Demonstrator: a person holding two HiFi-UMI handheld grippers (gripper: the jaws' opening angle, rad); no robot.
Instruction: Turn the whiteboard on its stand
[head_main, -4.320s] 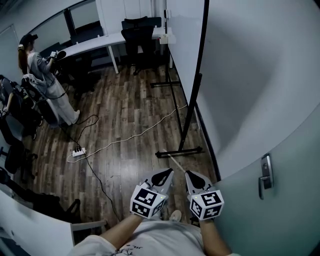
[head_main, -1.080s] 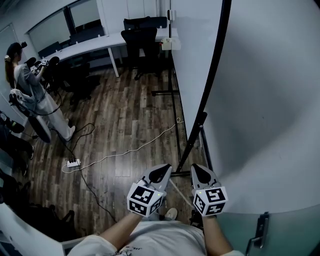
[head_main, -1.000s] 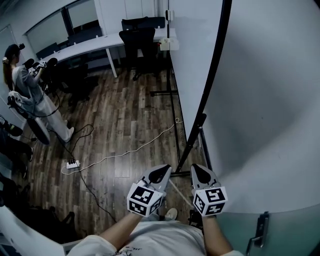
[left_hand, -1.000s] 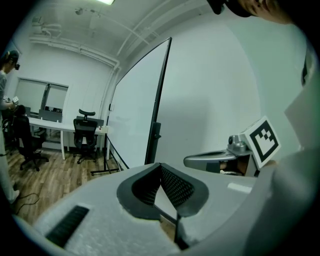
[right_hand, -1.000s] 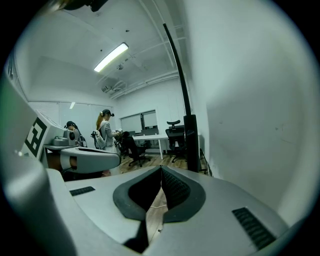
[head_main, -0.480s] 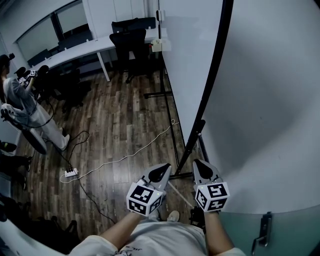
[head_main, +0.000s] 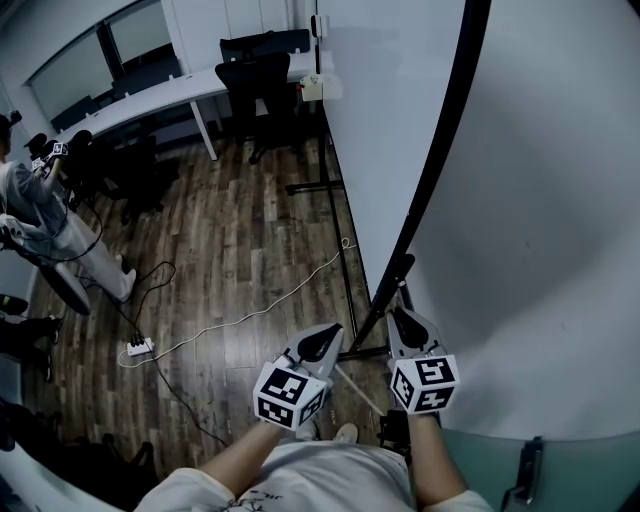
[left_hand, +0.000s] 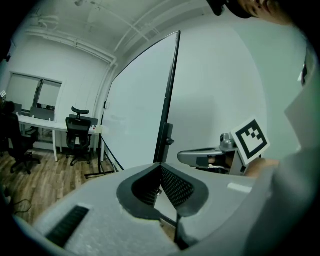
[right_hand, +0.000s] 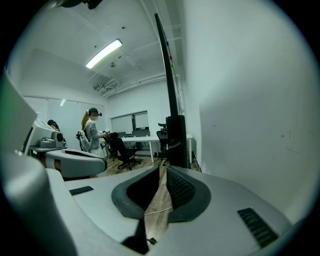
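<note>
With the left tongs (head_main: 325, 340) and right tongs (head_main: 403, 320) both closed on nothing, just short of the near edge of the whiteboard (head_main: 385, 130) standing beside the wall (head_main: 540, 200), a bare push could slip off or swing it into that wall.

The whiteboard (head_main: 385, 120) stands edge-on beside the wall, and its black frame runs down to the stand (head_main: 394, 278). The left tool (head_main: 325, 336) and the right tool (head_main: 399, 314) point toward this stand, both with jaws together. A white cable (head_main: 270, 304) lies on the wooden floor (head_main: 240, 230).
</note>
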